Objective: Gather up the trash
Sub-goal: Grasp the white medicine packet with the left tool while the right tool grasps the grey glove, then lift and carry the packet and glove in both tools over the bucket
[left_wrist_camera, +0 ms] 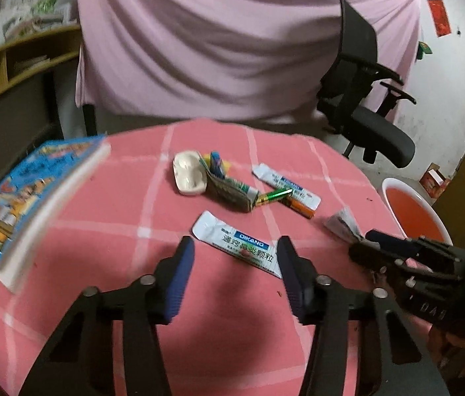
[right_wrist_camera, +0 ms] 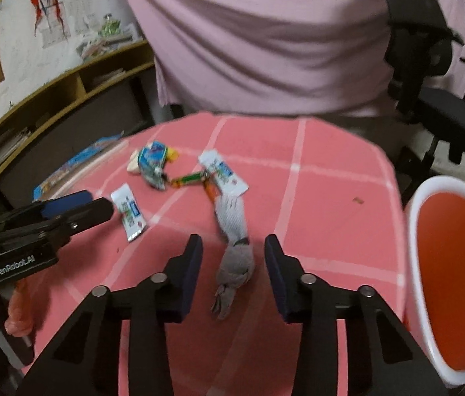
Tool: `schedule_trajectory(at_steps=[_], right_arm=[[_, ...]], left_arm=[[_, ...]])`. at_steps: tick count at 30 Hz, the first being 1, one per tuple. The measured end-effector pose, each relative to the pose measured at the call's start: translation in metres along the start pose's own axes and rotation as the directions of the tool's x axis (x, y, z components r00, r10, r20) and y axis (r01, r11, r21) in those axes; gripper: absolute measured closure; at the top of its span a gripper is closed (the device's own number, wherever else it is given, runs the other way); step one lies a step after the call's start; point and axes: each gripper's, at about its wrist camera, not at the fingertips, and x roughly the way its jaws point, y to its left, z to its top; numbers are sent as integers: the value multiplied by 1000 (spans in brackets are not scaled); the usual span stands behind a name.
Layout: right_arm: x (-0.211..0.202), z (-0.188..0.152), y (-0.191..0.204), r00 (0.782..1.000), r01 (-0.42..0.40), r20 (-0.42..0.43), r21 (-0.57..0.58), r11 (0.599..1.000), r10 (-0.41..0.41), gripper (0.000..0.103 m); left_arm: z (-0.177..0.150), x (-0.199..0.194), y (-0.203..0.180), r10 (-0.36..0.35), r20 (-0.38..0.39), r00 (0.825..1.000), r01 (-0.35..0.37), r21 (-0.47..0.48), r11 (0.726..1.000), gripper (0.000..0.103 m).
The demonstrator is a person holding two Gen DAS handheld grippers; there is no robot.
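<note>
My left claw (left_wrist_camera: 235,264) stands partly open with nothing gripped; its blue pads (left_wrist_camera: 179,277) bracket the near end of the white sachet (left_wrist_camera: 237,244), which lies flat on the pink checked worktop (left_wrist_camera: 100,231), and I see no pad pressing on it yet; my right claw (right_wrist_camera: 232,270) is likewise partly open and empty, straddling the crumpled grey tissue (right_wrist_camera: 234,257) that trails away from me on the cloth. To do this well I judge each claw should settle until the pad tips meet the cloth before closing; the sachet is thin and flat, so I would bite across its narrow width near the end, or it will likely slide out; the tissue is soft and bunched, so a pinch at its thick middle should hold. Beyond lie more trash: a second sachet (left_wrist_camera: 287,189), a green battery (left_wrist_camera: 273,195), a flattened carton (left_wrist_camera: 229,191), a white plastic piece (left_wrist_camera: 188,173); the book (left_wrist_camera: 31,194) at the left edge is probably not trash. The white bin with the red inside (right_wrist_camera: 444,264) stands just beside the worktop on my right, a short carry for the tissue, a longer one for the sachet.
</note>
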Motion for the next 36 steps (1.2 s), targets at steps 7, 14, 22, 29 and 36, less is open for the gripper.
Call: schedule_trajectory(at_steps=[7, 14, 22, 29, 36], right_arm=[[-3, 0, -5, 1000, -9, -2, 26, 1000, 9, 84], [-15, -2, -27, 999, -1, 43, 107, 994, -3, 84], [-11, -3, -38, 1000, -25, 20, 164, 986, 22, 84], [-13, -3, -33, 1000, -21, 26, 136, 990, 18, 84], [-26, -7, -31, 995, -42, 99, 121, 992, 30, 84]], left_arm=[[9, 20, -16, 18, -65, 998, -19, -9, 1000, 69], [19, 44, -31, 109, -98, 989, -106, 40, 994, 67], [16, 52, -36, 163, -104, 981, -155, 84, 984, 75], [8, 38, -32, 139, -76, 987, -135, 54, 989, 88], [-3, -7, -30, 71, 101, 992, -73, 24, 997, 89]])
